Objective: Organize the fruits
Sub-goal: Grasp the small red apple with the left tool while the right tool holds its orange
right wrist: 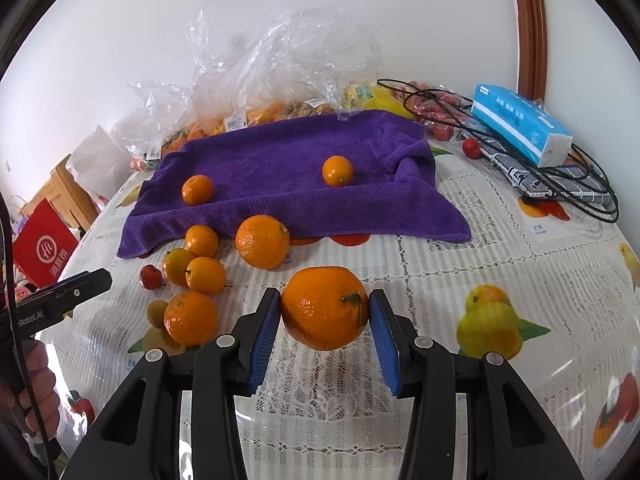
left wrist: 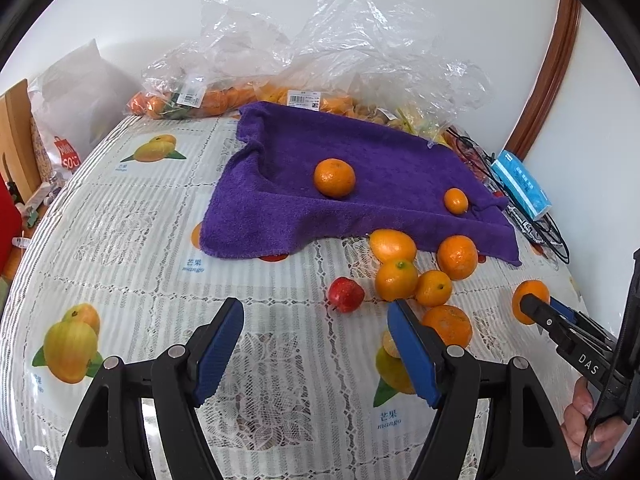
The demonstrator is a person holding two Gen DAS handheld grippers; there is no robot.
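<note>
My right gripper (right wrist: 325,312) is shut on a large tangerine (right wrist: 324,307) and holds it just above the table; it shows in the left wrist view (left wrist: 531,307) too. My left gripper (left wrist: 316,344) is open and empty, near a cluster of oranges (left wrist: 416,276) and a small red fruit (left wrist: 346,294). A purple towel (left wrist: 360,184) lies further back with a tangerine (left wrist: 334,178) and a small orange (left wrist: 456,200) on it. The same cluster (right wrist: 200,268) lies left of my right gripper, with a bigger orange (right wrist: 262,241) by the towel (right wrist: 288,168).
Clear plastic bags of fruit (left wrist: 320,60) stand behind the towel against the wall. A blue tissue pack (right wrist: 520,124), black cables (right wrist: 560,184) and a small red fruit (right wrist: 471,148) lie at the right. A red bag (right wrist: 44,244) stands off the table's left edge.
</note>
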